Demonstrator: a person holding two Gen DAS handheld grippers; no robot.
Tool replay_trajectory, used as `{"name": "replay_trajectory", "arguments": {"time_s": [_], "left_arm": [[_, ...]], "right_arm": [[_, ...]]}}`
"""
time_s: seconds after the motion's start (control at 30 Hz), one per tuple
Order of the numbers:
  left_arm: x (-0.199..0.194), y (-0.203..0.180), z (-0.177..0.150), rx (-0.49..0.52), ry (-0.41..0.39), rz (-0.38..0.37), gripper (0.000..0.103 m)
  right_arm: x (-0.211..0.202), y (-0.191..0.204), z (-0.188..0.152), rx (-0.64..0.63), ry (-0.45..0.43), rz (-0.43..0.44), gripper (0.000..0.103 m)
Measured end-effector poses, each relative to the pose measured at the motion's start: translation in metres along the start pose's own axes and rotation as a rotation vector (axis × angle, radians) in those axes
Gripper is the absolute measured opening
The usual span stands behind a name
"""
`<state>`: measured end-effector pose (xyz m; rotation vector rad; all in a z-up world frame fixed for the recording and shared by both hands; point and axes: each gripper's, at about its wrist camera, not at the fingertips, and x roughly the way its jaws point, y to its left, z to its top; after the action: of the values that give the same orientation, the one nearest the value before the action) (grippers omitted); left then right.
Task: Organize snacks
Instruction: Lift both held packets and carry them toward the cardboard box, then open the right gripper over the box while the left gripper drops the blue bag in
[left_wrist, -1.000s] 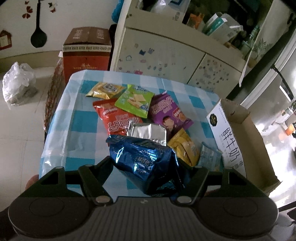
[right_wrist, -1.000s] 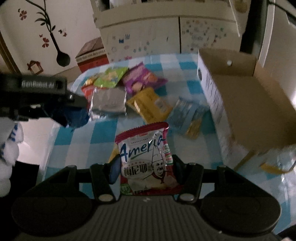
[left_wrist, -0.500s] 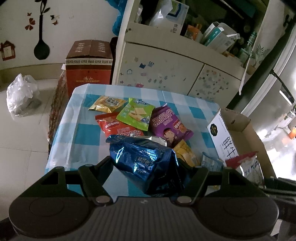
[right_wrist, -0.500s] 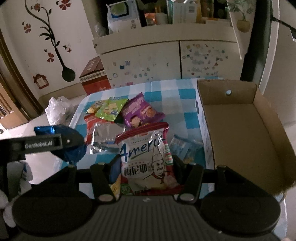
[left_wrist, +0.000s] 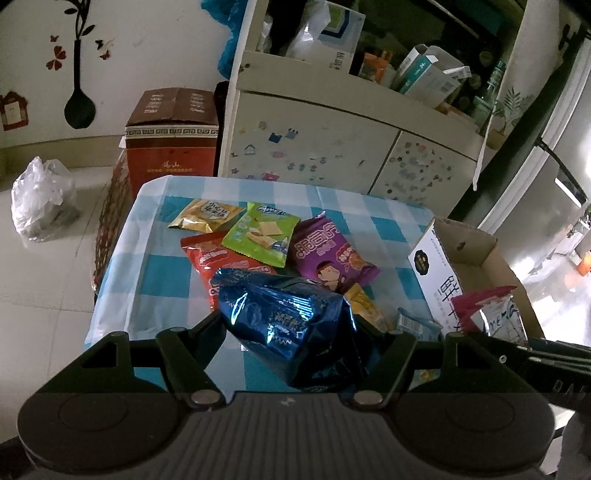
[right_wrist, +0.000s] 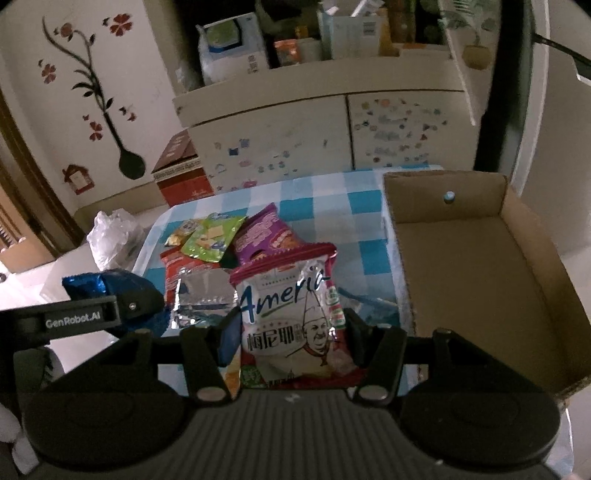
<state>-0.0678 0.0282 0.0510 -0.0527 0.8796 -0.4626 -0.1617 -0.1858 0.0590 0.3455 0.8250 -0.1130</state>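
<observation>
Between the fingers of your left hand-held gripper (left_wrist: 291, 332), a crinkled blue foil snack bag (left_wrist: 286, 325) is clamped; your right hand-held gripper (right_wrist: 291, 332) grips a white-and-red chip packet (right_wrist: 291, 325), left of the open cardboard box (right_wrist: 480, 280). Slick foil may slip, dropping onto the counter (left_wrist: 159, 273).

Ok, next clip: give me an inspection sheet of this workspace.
Surface: checked cloth on a small table.
Job's things: loose packets, among them green, purple, red, silver; open box, nothing seen inside.
Clutter: nothing seen.
Grippers: left gripper shut on blue bag; right gripper shut on white bag.
Cables: nothing seen.
Surroundings: cabinet, red carton, plastic bag on floor.
</observation>
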Motion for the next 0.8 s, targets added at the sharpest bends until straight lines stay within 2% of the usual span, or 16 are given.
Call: {"name": "replay_trajectory", "arguments": {"time_s": [0.4,0.8], "left_arm": [[-0.002,-0.031,0.002,0.032,-0.016,-0.022,0.077],[0.001,-0.082,0.011,0.072,-0.034,-0.07,0.077]], "right_arm": [[-0.018,-0.04,0.004,0.102,-0.076,-0.059,0.057],[-0.026,-0.069,0.008,0.2,-0.126,-0.047,0.057]]}}
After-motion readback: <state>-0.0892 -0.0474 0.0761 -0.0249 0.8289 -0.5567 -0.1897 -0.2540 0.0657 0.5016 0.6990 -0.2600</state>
